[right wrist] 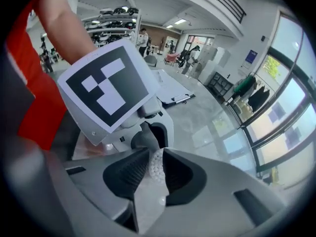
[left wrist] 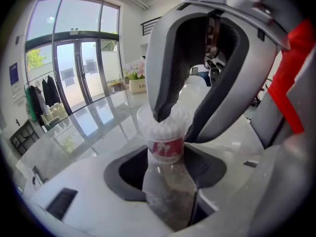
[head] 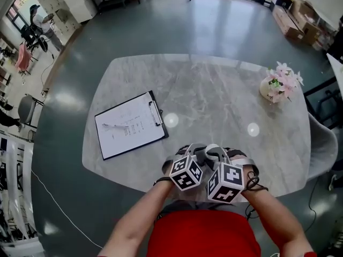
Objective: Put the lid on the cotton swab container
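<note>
The left gripper [left wrist: 167,168] has its jaws clenched on the body of the clear cotton swab container [left wrist: 165,149], which stands upright between the dark pads with its red label just above them and its mouth open. White cotton swabs [left wrist: 165,127] fill it to the rim. The right gripper [right wrist: 156,158] comes in from above, its jaws drawn close together on what looks like the clear lid [left wrist: 192,95]. The lid is faint and hard to make out, and it sits at the container's mouth, with the swab tips showing through the narrow gap. Both grippers are bunched together at the near edge of the marble surface [head: 214,100], marker cubes side by side, just in front of the person's red top. Farther out on the surface lie a clipboard [head: 130,125] to the left and a pot of pink flowers [head: 278,84] at the far right, well apart.
</note>
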Available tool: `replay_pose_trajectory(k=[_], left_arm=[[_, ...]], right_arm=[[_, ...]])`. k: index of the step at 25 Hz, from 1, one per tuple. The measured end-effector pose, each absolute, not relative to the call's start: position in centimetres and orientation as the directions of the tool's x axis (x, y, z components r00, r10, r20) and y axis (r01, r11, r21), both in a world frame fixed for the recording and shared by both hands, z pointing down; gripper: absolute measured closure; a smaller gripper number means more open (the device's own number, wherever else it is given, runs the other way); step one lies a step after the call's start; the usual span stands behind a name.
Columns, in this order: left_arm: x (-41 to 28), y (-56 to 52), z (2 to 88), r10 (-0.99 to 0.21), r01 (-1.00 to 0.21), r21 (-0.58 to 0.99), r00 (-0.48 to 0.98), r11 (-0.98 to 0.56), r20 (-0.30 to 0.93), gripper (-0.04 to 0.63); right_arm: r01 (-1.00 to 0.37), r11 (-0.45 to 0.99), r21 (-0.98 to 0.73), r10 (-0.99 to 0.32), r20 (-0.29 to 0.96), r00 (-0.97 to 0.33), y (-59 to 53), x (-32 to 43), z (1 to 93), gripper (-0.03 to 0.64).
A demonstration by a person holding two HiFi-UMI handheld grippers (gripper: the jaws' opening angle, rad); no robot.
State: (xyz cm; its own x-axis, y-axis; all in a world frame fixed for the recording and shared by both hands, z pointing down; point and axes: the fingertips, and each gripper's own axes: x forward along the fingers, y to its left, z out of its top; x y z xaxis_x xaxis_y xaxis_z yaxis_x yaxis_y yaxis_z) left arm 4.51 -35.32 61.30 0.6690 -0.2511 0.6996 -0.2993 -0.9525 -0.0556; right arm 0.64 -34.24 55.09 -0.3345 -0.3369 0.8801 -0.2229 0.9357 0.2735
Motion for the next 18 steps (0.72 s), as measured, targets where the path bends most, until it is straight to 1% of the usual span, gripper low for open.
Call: replay_pose_trajectory(k=[3, 6, 10, 14, 18], left_arm=[[4.5, -35.3, 61.3, -0.250, -0.299, -0.054, 0.669, -0.953, 0.700, 0.339], [4.4, -35.2, 61.2, -0.252, -0.303, -0.053, 0.668, -0.951, 0.700, 0.339], [4.4, -35.3, 61.1, -0.257, -0.308, -0.055, 0.668, -0.950, 0.698, 0.341], [4.2, -35.4, 61.0, -0.264, -0.317, -0.055, 0.668, -0.947, 0.695, 0.341], [3.9, -35.4, 60.5, -0.284, -0.338, -0.056, 0.677, -0.939, 0.679, 0.341]], right_arm=[[-0.139, 0.923, 0.359, -0.384, 0.879, -0.282, -34.1, 0.7, 55.3, 0.502], [-0.130, 0.931, 0.341, -0.365, 0.879, -0.306, -33.8, 0.6, 55.0, 0.502], [-0.183, 0.944, 0.276, -0.326, 0.867, -0.376, -33.7, 0.4, 54.2, 0.502], [-0.241, 0.942, 0.233, -0.319, 0.840, -0.439, -33.9, 0.0, 53.2, 0.502], [-0.334, 0.932, 0.141, -0.311, 0.783, -0.539, -34.0, 0.0, 51.8, 0.502]])
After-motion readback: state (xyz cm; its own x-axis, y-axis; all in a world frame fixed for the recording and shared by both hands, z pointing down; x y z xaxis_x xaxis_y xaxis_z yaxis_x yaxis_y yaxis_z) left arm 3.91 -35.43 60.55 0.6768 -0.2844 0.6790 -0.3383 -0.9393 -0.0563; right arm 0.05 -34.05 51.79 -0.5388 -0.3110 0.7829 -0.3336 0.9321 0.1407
